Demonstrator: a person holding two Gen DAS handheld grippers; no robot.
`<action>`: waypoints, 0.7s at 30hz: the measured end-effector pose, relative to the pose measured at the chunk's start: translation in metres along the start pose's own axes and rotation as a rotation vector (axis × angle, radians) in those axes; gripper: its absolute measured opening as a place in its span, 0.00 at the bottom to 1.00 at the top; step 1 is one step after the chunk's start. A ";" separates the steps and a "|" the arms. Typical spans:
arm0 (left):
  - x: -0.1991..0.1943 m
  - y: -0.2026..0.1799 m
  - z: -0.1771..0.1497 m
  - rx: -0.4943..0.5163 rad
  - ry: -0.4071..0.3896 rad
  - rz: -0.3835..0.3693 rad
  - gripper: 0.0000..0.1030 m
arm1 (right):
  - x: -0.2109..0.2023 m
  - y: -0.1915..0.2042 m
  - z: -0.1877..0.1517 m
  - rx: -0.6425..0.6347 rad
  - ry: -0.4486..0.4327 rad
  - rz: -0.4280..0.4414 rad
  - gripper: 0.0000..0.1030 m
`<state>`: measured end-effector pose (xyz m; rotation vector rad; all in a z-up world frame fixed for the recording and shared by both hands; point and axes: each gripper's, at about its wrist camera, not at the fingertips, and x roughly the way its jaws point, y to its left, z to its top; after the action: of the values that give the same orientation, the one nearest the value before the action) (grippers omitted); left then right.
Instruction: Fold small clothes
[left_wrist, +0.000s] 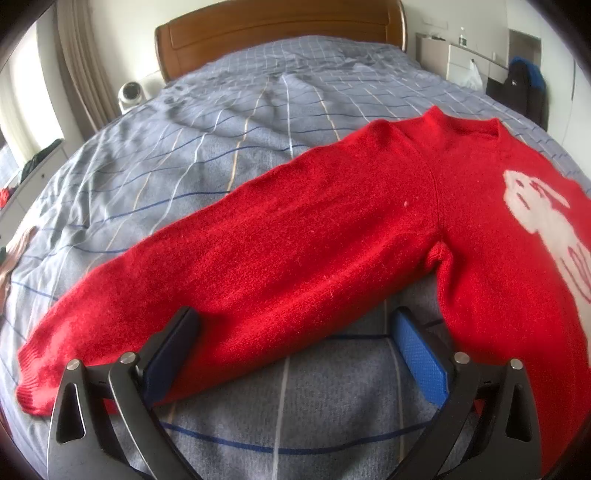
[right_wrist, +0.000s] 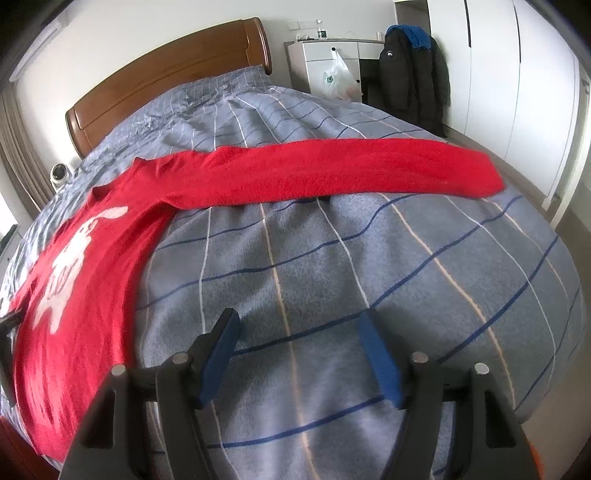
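Sweater sleeve may bunch if left hand-held gripper, jaws apart like right hand-held gripper, grabs unevenly.

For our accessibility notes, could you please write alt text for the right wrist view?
A red sweater lies flat on a grey checked bedspread, one sleeve stretched out sideways. The open right gripper hovers over bare bedspread.

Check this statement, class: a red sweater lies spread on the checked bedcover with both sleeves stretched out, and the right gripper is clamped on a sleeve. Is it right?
Not quite. The right gripper is open over bare bedcover, holding nothing, as the right wrist view shows. The red sweater does lie spread with sleeves out.
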<state>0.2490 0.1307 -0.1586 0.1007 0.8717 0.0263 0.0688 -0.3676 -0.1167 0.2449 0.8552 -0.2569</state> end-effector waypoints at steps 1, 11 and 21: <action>0.000 0.000 0.000 0.000 0.000 0.000 1.00 | 0.000 0.000 0.000 -0.001 0.003 -0.003 0.66; 0.000 0.000 0.000 0.000 0.000 0.000 1.00 | 0.006 0.004 0.001 -0.009 0.027 -0.033 0.68; 0.000 0.000 0.000 0.000 0.000 0.001 1.00 | 0.007 0.007 0.001 -0.012 0.029 -0.036 0.71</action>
<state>0.2488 0.1307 -0.1585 0.1006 0.8713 0.0272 0.0756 -0.3621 -0.1207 0.2226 0.8903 -0.2821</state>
